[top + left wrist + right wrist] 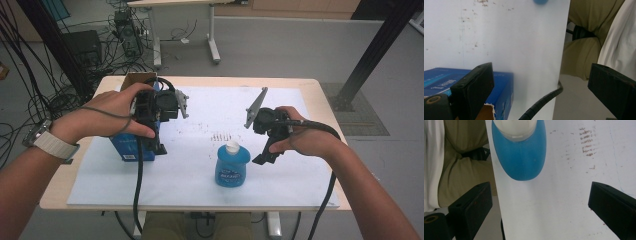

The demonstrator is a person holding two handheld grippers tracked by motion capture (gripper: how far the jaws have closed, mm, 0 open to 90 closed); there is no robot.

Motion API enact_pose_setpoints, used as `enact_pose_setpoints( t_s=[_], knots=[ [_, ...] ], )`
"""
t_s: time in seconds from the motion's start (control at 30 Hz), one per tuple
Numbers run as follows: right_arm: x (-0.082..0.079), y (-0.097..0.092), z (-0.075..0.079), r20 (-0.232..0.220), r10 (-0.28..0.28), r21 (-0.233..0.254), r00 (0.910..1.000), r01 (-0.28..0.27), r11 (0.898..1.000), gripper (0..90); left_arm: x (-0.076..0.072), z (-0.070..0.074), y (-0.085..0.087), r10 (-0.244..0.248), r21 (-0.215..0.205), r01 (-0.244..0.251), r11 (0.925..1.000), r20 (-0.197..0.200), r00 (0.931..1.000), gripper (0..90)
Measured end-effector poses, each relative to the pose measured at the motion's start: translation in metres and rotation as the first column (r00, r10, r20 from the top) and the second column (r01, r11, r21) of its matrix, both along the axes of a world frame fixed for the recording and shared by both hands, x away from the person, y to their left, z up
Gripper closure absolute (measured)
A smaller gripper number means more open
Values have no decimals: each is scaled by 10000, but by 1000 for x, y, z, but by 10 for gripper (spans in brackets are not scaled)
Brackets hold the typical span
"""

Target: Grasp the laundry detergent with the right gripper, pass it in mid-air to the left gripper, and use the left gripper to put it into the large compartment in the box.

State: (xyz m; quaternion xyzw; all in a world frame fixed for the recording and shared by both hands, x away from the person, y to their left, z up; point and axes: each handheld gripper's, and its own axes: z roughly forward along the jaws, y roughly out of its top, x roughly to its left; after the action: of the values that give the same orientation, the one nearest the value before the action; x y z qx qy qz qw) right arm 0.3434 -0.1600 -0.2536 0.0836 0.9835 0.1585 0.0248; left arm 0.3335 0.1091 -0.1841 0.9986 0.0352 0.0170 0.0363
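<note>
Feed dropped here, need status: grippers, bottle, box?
Left gripper open above blue box. Right gripper open beside upright blue bottle. Nothing between.

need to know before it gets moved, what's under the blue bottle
The blue bottle stands upright, white cap on top, on the white sheet that covers the table. Its base hides the patch of sheet right beneath it.
</note>
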Motion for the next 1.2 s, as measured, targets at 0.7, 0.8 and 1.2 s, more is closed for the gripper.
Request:
enact_pose_setpoints(
  t_s=[0.7,0.8,1.2],
  knots=[
    [-3,-1,1,196,-100,177,9998,96,9998,42,1,-4,1,99,-81,-99,9999,93,9999,72],
    [-2,-2,0,227,-41,99,9997,39,9999,41,1,-5,1,105,-53,-104,9999,113,9999,72],
    [-2,-1,1,334,-91,227,9994,83,9997,40,0,-7,1,163,-38,-162,9999,112,9998,72]
  ],
)
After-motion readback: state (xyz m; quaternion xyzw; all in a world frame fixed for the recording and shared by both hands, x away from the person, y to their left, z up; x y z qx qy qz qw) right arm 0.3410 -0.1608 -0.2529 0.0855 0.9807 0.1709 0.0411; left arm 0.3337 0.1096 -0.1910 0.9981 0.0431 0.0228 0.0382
